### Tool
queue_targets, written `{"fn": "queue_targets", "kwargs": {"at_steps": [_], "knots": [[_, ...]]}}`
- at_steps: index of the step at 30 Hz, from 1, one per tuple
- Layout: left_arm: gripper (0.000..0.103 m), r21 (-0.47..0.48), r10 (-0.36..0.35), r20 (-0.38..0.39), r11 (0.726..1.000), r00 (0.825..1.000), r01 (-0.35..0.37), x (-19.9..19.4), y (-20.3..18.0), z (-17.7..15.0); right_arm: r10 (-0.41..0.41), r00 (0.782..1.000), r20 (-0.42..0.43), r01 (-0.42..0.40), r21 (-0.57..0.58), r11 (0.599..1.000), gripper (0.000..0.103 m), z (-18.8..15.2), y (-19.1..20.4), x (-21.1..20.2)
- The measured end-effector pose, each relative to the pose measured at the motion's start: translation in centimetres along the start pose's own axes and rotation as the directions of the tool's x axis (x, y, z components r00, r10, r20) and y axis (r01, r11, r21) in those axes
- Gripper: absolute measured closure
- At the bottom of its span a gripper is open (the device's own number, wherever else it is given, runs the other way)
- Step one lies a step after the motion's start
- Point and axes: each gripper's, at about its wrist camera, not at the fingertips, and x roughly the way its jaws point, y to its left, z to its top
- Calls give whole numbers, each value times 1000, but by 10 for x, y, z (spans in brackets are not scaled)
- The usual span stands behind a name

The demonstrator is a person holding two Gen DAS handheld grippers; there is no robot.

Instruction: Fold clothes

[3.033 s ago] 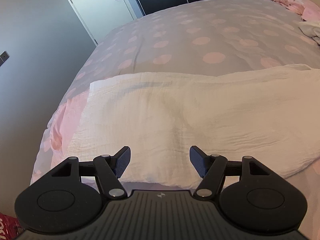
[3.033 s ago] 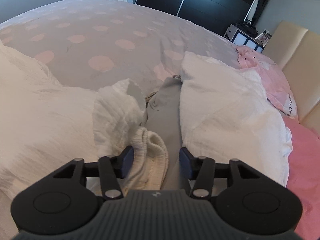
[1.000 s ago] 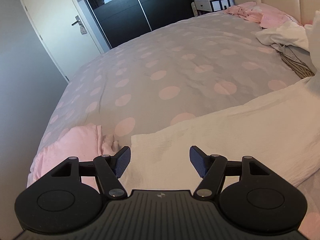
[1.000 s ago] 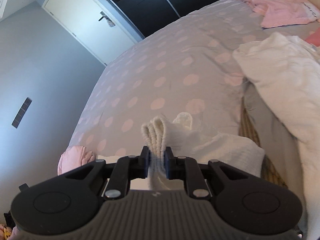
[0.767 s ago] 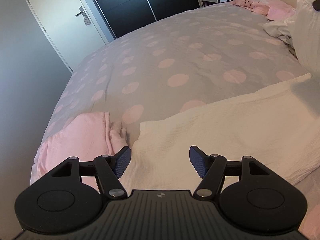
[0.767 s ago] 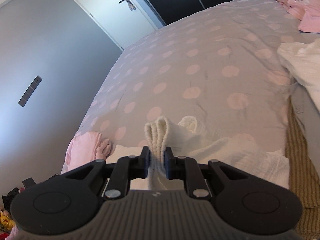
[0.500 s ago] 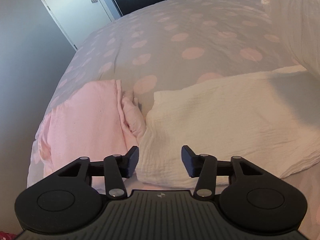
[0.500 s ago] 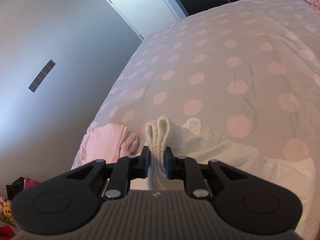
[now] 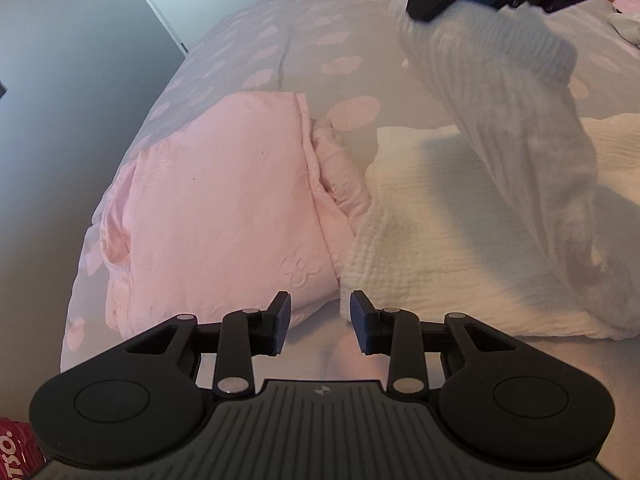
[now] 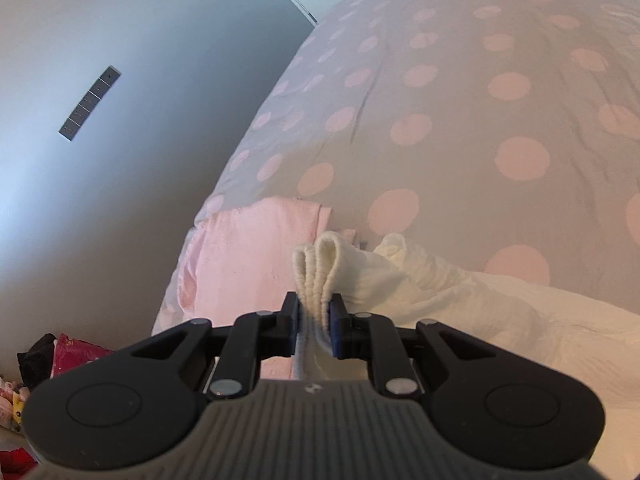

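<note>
— Where are the tongs?
— The right gripper (image 10: 315, 314) pinches the cream garment's (image 9: 460, 216) bunched edge, lifted at one o'clock above its flat part. The left gripper (image 9: 320, 316) is spread, empty, over the gap beside one folded pink garment (image 9: 224, 216).
— Any writing?
— "TSO" on a red packet (image 9: 16, 456), seven o'clock. One polka-dot duvet (image 10: 460, 100).

Soft daylight, mild shadows; fisheye edges warped, dark corners.
</note>
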Motion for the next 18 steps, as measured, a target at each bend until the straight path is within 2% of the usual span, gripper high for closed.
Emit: {"fn": "queue_targets", "kwargs": {"at_steps": [2,6,8,9,11,13,18], "knots": [[72,-9,-6,6,1000,1000,6,0,2,-1,-12,1000,-19,13,9,1000,85,-4,-3,20],[72,-28,-19,18,999,1000,20,1,6,-2,-22,1000,-13,22,-42,999,80,-8,-4,20],[71,-36,-25,23,999,999,26,2,7,-2,-27,1000,-9,27,-68,997,64,-10,-5,20],[71,-37,-29,25,999,999,29,2,7,-2,-30,1000,-8,29,-81,996,65,-11,-5,20],[71,-35,-33,28,999,999,34,2,5,-2,-35,999,-4,34,-106,994,59,-13,-6,20],[65,-21,-29,33,999,999,30,1,2,-3,-40,999,0,40,-131,991,56,-15,-7,20],[54,-40,-62,86,997,994,66,-5,3,-7,-117,993,31,121,-177,977,51,-29,-44,-29]]}}
